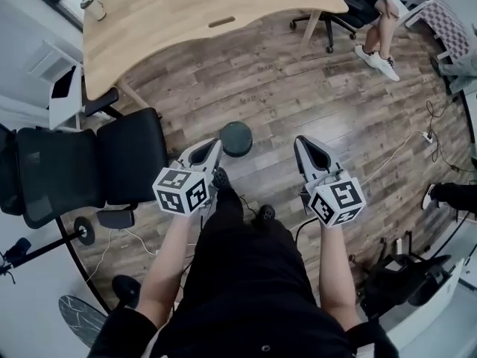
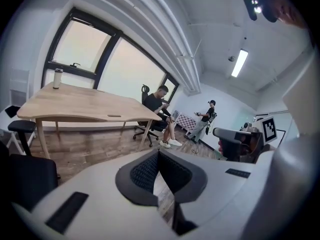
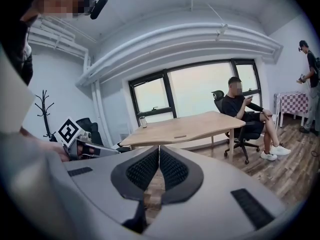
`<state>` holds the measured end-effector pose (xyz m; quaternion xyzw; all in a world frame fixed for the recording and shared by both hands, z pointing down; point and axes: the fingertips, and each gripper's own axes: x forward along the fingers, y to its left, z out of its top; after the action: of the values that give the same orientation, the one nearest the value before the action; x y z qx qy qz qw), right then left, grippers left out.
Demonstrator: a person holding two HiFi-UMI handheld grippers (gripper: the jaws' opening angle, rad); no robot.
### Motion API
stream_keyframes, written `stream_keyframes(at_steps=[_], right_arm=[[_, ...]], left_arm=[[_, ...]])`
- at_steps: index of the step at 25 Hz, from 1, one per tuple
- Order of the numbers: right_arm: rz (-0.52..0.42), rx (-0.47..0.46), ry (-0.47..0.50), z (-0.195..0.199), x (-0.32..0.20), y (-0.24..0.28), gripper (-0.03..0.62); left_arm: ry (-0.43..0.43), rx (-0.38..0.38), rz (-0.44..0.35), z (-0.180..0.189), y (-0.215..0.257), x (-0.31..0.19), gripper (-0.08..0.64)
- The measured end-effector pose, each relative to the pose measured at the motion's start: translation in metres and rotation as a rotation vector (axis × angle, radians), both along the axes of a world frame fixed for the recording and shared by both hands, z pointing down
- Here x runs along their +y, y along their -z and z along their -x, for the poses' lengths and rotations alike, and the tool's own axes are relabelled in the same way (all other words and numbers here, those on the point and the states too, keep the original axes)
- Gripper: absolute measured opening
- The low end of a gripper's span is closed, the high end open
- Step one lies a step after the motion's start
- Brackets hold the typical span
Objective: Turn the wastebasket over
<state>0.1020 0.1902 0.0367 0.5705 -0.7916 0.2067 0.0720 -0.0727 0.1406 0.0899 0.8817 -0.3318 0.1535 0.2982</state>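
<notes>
The wastebasket [image 1: 237, 139] is a small dark round bin standing on the wood floor, seen from above; whether its mouth faces up or down I cannot tell. My left gripper [image 1: 216, 145] hangs just to its left, fingertips close beside the rim, jaws shut and empty. My right gripper [image 1: 304, 142] is further off to the bin's right, also shut with nothing in it. In the left gripper view the pads [image 2: 150, 170] meet in a thin seam; the right gripper view shows its pads [image 3: 172, 170] pressed together too. Neither gripper view shows the bin.
A light wooden desk [image 1: 201, 13] with a cup [image 1: 94, 7] stands beyond the bin. A black office chair [image 1: 89, 166] sits close on the left. A seated person [image 1: 376, 13] is at the back right. Cables and a power strip [image 1: 427, 136] lie at the right.
</notes>
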Motion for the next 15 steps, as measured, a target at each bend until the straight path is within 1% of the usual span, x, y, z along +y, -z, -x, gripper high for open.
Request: stream_keyframes(at_steps=[3, 7, 11, 13, 15], right_arm=[[0.025, 0.011, -0.013, 0.009, -0.021, -0.008, 0.034], [0.074, 0.011, -0.013, 0.016, -0.039, -0.025, 0.034], [0.138, 0.008, 0.037, 0.016, -0.052, -0.052, 0.034], [0.171, 0.003, 0.075, 0.015, -0.06, -0.069, 0.034], [0.197, 0.002, 0.124, 0.017, -0.07, -0.088, 0.034]], left_arm=[[-0.037, -0.009, 0.024, 0.003, -0.015, -0.019, 0.017], [-0.075, -0.021, 0.092, 0.001, -0.038, -0.028, 0.017], [-0.061, -0.028, 0.146, -0.007, -0.06, -0.031, 0.017], [-0.042, -0.027, 0.173, -0.014, -0.073, -0.032, 0.017], [-0.036, -0.024, 0.183, -0.021, -0.085, -0.034, 0.017]])
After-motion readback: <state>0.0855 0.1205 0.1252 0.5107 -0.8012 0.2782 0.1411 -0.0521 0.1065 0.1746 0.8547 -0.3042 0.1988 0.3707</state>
